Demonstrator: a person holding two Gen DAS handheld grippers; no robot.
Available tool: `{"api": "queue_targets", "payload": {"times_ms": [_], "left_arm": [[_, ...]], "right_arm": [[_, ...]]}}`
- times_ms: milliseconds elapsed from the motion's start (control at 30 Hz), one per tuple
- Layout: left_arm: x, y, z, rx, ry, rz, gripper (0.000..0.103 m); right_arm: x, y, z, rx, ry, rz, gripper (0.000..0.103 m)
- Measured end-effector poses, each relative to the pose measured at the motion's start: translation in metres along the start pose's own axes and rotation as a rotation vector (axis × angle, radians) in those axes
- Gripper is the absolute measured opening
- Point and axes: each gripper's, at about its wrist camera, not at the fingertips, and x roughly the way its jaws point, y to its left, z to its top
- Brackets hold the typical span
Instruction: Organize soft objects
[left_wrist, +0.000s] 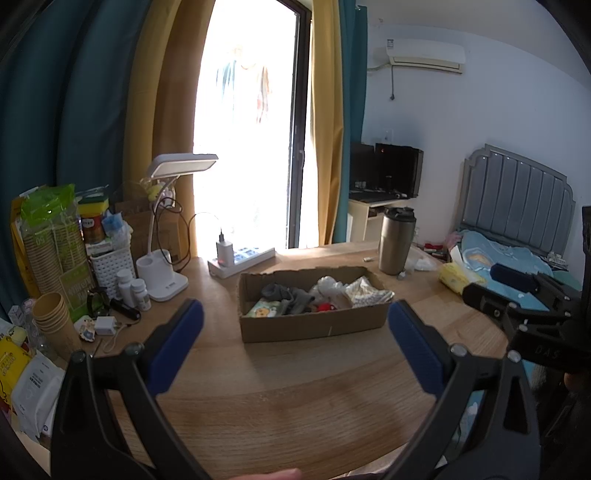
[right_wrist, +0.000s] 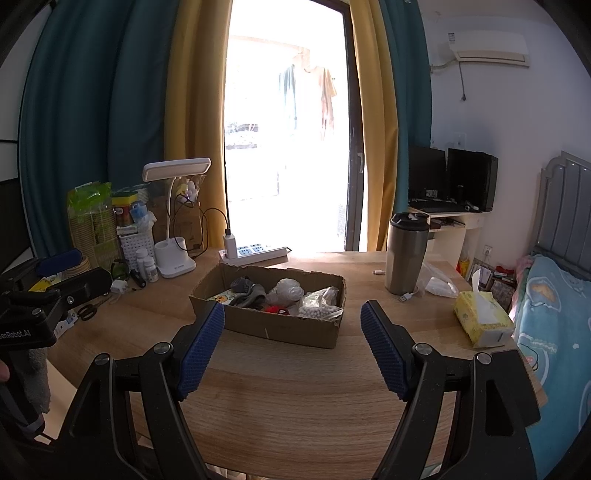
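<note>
Left wrist view shows my left claw (left_wrist: 295, 339) spread wide and empty; my right claw (right_wrist: 291, 347) likewise. Grey knitted socks (right_wrist: 247, 293), a white crumpled bundle (right_wrist: 286, 290) and a bag of white beads (right_wrist: 319, 304) lie inside the shallow brown cardboard box (right_wrist: 273, 330) on the wooden surface (right_wrist: 295, 398). This fits sorting either finished or pending.

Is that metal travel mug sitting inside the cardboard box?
No, the metal travel mug stands upright on the wooden table, to the right of the cardboard box and apart from it.
</note>
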Motion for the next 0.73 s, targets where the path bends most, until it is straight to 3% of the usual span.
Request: {"api": "queue_targets", "payload": {"times_ms": [733], "left_arm": [[0.0048, -0.0054, -0.0045, 0.014, 0.014, -0.018, 0.101]], "right_arm": [[0.0056, -0.0010, -0.0031, 0.002, 0.012, 0.011, 0.079]]}}
